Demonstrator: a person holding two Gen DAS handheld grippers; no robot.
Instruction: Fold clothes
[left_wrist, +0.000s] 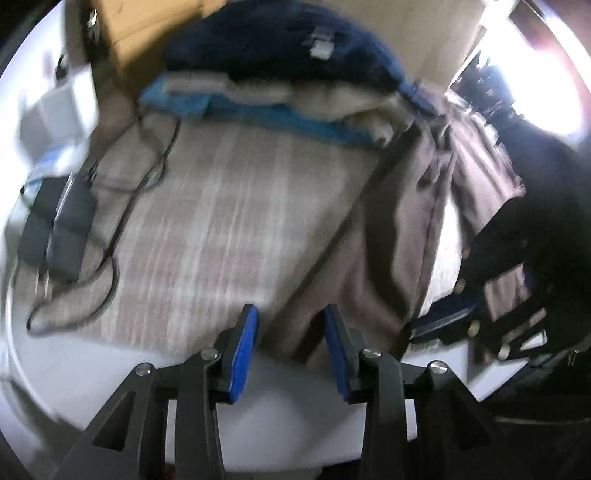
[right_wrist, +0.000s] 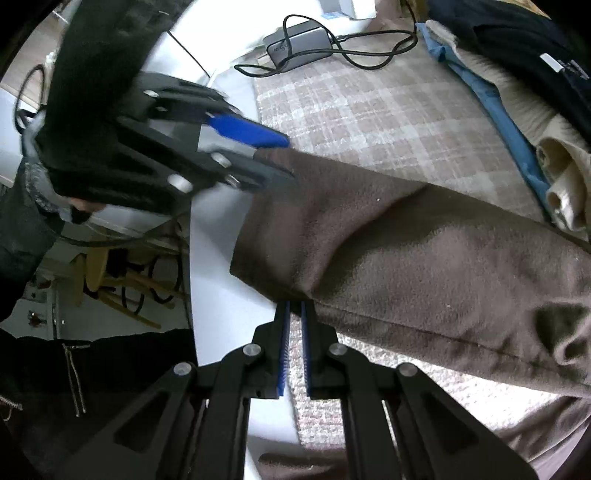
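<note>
Nearest, the right gripper (right_wrist: 293, 314) is pinched tight on the near hem of the brown garment (right_wrist: 424, 251), likely anchoring it. At the garment's far corner the left gripper (left_wrist: 291, 332), fingers spread, straddles the edge ungripped. Beyond it lie the checked mat (right_wrist: 369, 110) and stacked clothes (left_wrist: 280, 74).

left view motion-blurred, brown garment (right_wrist: 424, 266) cut off at right edge
</note>
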